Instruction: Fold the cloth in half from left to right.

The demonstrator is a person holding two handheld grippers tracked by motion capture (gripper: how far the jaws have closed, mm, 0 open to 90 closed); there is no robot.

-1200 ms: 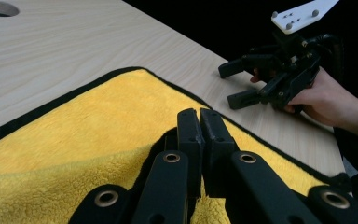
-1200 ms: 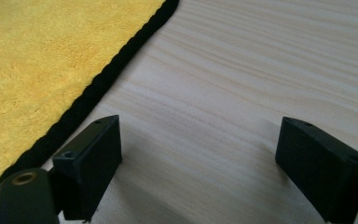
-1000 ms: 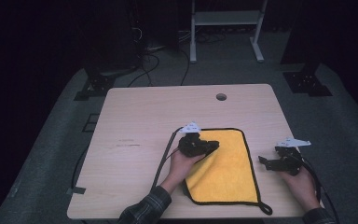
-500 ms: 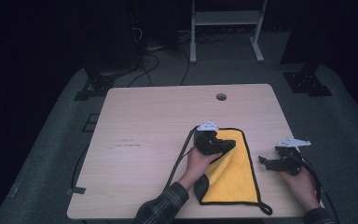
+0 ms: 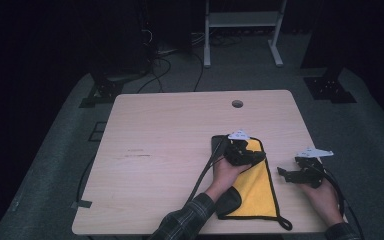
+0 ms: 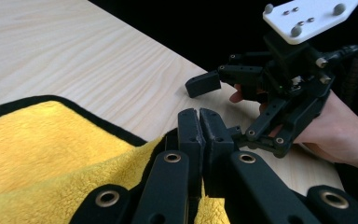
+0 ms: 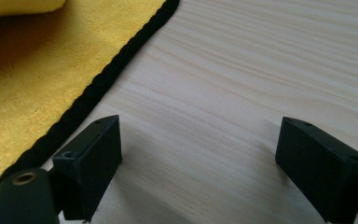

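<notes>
1. High view: yellow cloth (image 5: 254, 187) with black edging lies on the right half of the wooden table (image 5: 170, 150), partly folded over itself. The left gripper (image 5: 245, 154) sits on the cloth's upper part, over a raised fold. The left hand (image 5: 226, 171) is behind it and a plaid sleeve (image 5: 187, 222) comes in from the bottom edge. The right gripper (image 5: 292, 175) rests on bare wood just right of the cloth's edge, in the right hand (image 5: 324, 197), jaws pointing toward the cloth. A black cable (image 5: 207, 170) trails from the left gripper down toward the table's front edge. There is a round hole (image 5: 237, 103) in the table near its far edge.

2. Left gripper view: jaws pressed together, pinching a lifted fold of the yellow cloth (image 6: 51, 154). Fabric bunches up around the jaw roots. The cloth's black border runs across the wood just past the fold. The right gripper (image 6: 205, 84) is farther off, with its white plate on top.

3. Right gripper view: jaws spread wide, nothing between them but bare wood (image 7: 242, 93). The cloth (image 7: 37, 65) lies top left, and its black border passes just beside the left jaw.
</notes>
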